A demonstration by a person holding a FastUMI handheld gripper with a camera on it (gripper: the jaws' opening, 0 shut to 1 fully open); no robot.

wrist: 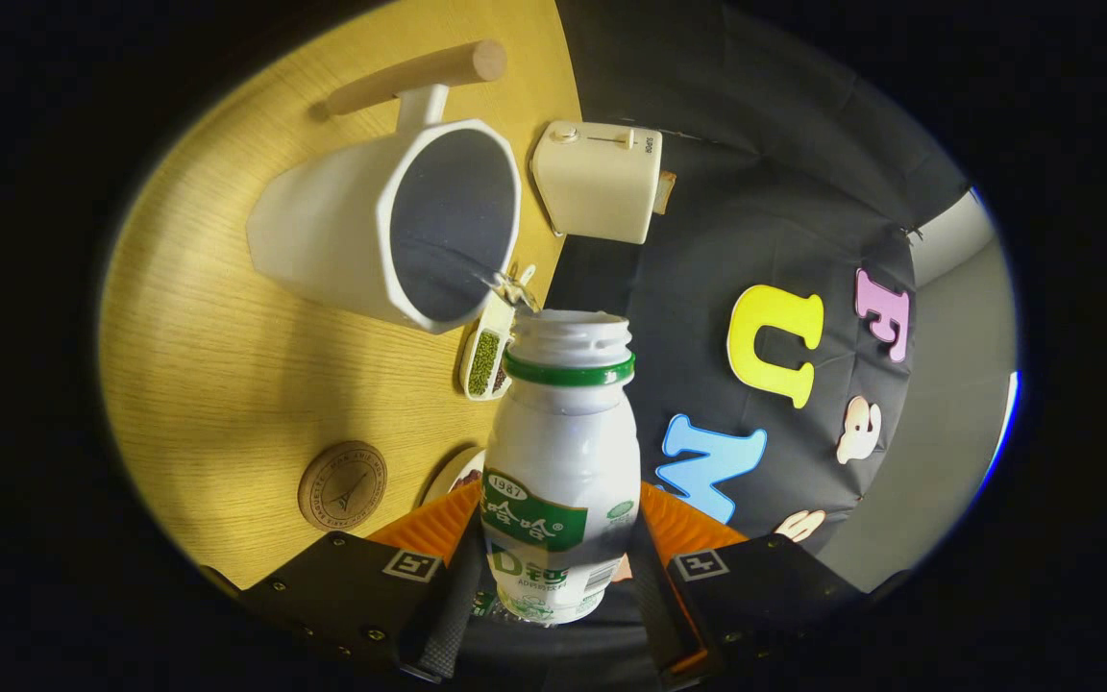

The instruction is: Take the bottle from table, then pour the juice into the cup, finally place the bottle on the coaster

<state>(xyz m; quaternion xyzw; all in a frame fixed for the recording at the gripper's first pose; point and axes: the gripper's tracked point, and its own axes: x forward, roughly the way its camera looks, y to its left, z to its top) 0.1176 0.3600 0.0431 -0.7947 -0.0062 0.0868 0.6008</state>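
Between my gripper's [558,567] two fingers sits one uncapped bottle [561,461], clamped at its lower body from both sides. I hold it tipped, mouth toward the single white cup [390,226], so a thin stream [513,285] crosses into the cup's opening. One round coaster [342,485] lies on the wooden table [217,375] near the fingers, judged to be kept free for the bottle. One toaster [600,180] stands beyond the cup.

You're looking at a wooden table [227,365] with pale grain, lit warmly so soft shadows fall across it, a cream toaster [602,183] standing at its far edge, a black cloth wall [755,221] behind that, and a plain grey wall [947,404] past the cloth.
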